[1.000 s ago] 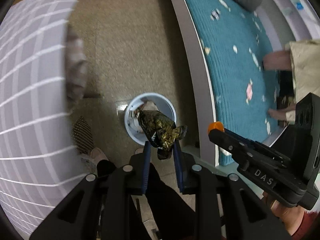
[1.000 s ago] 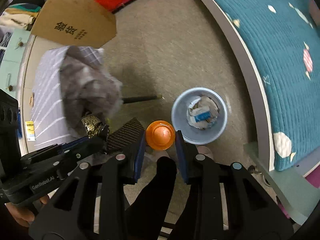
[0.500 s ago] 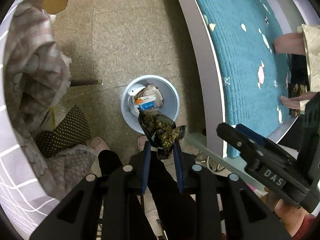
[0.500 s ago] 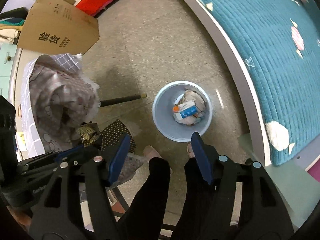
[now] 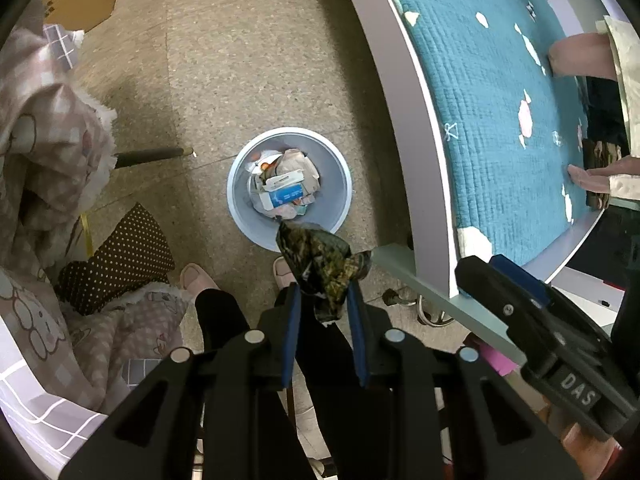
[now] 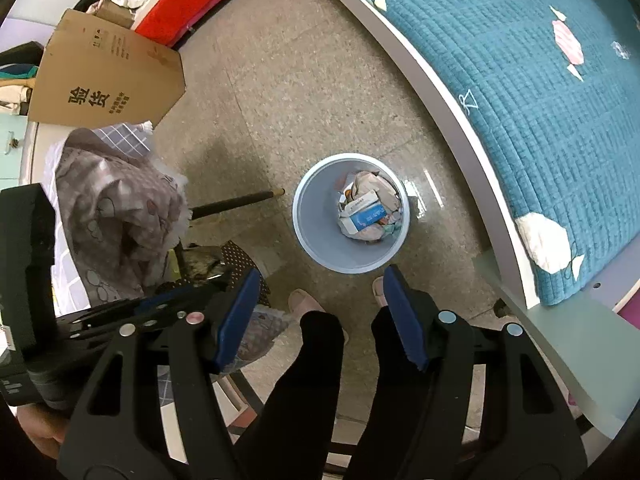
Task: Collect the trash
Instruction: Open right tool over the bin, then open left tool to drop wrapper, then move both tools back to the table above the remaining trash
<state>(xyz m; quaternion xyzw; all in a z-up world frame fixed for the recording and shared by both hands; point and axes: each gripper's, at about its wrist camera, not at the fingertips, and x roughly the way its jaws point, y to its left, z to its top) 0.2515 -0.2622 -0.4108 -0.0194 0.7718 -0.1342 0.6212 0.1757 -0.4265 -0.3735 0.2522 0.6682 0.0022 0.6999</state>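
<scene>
A light blue round trash bin [image 5: 340, 168] stands on the floor below me, holding crumpled paper and a white and blue carton [image 5: 284, 196]. It also shows in the right wrist view [image 6: 316, 216]. My left gripper [image 5: 323, 300] is shut on a dark crumpled foil wrapper [image 5: 320, 258], held above the bin's near rim. My right gripper [image 6: 320, 288] is open and empty, above the floor just short of the bin. It also appears at the lower right of the left wrist view [image 5: 540, 320].
A bed with a teal quilt [image 5: 500, 100] and grey rim runs along the right. A chair with pink patterned bedding [image 5: 48, 152] stands at the left, a cardboard box [image 6: 104, 80] behind it. My legs and slippers [image 5: 196, 276] are below the grippers.
My right gripper opened and dropped an orange object, which now lies in the bin. Both grippers rose. The left gripper kept hold of the wrapper.
</scene>
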